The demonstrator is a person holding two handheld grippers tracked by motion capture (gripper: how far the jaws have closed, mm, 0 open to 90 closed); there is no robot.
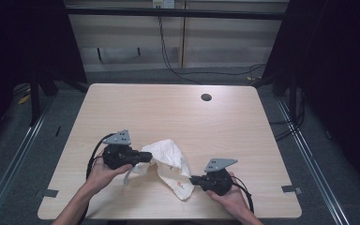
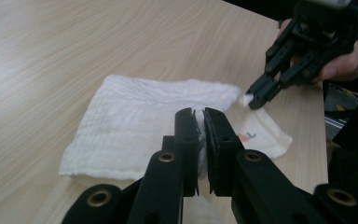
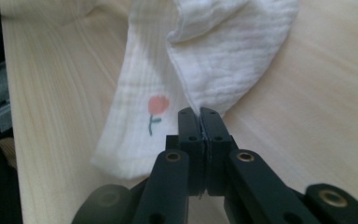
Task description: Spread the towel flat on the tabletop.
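A crumpled white cloth (image 1: 168,151) with a small red flower print (image 3: 157,105) lies near the front of the wooden table (image 1: 168,108). My left gripper (image 1: 147,156) is at the cloth's left side, its jaws shut on a fold of the fabric (image 2: 200,122). My right gripper (image 1: 192,179) is at the cloth's lower right end and is shut on an edge of the upper layer (image 3: 199,114). In the left gripper view the right gripper (image 2: 255,99) pinches a far corner of the cloth (image 2: 135,116). A hand holds each gripper.
A round cable hole (image 1: 206,97) sits near the table's far edge. Grey tape tabs mark the front left (image 1: 50,192) and front right (image 1: 291,189) edges. Cables run across the floor behind the table, and dark frames stand on both sides.
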